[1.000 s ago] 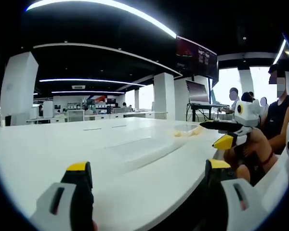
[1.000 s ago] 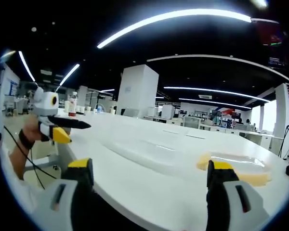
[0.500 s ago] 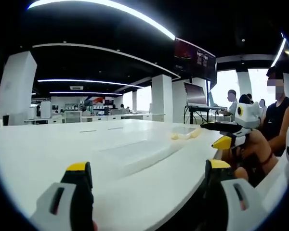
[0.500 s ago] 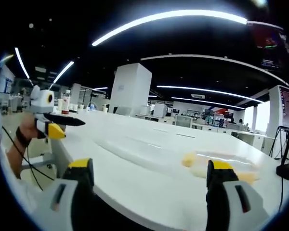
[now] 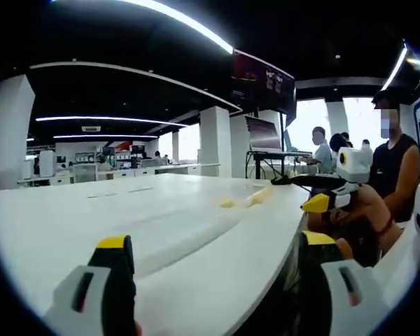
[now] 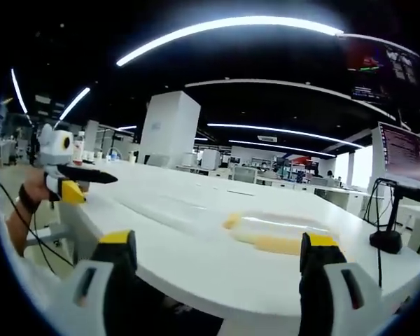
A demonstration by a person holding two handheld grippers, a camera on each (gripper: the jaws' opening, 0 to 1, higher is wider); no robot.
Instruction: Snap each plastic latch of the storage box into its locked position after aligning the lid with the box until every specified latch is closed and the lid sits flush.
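A: Well, how much room is there around the box?

B: Plenty. The white surface [image 6: 196, 259] is broad, and its near rounded edge runs just ahead of both hand-held grippers. The clear storage box [image 6: 280, 234] with yellow latches lies on it toward the right in the right gripper view, set back from that edge. A clear lid [image 6: 164, 210], flat and hard to make out, lies just left of the box; I cannot tell whether they touch.

A: And the grippers themselves?

B: The right hand-held gripper [image 6: 217, 248] has its yellow-tipped jaws wide apart with nothing between them, held off the surface's edge. The left hand-held gripper [image 5: 213, 248] is the same: jaws spread, empty, short of the edge. In the left gripper view the box [image 5: 241, 201] is a small yellow-trimmed shape far across the surface, and the other gripper [image 5: 322, 199] hangs beyond the right edge in a hand [image 5: 360, 213].

A: Any writing to read?

B: A dark hanging screen [image 5: 262, 80] shows coloured text, too small to read.

A: What else stands about?

B: White pillars [image 6: 164, 133], a black stand [image 6: 388, 241] with a cable at the surface's far right, and people [image 5: 392, 161] standing beside it, near the right hand.
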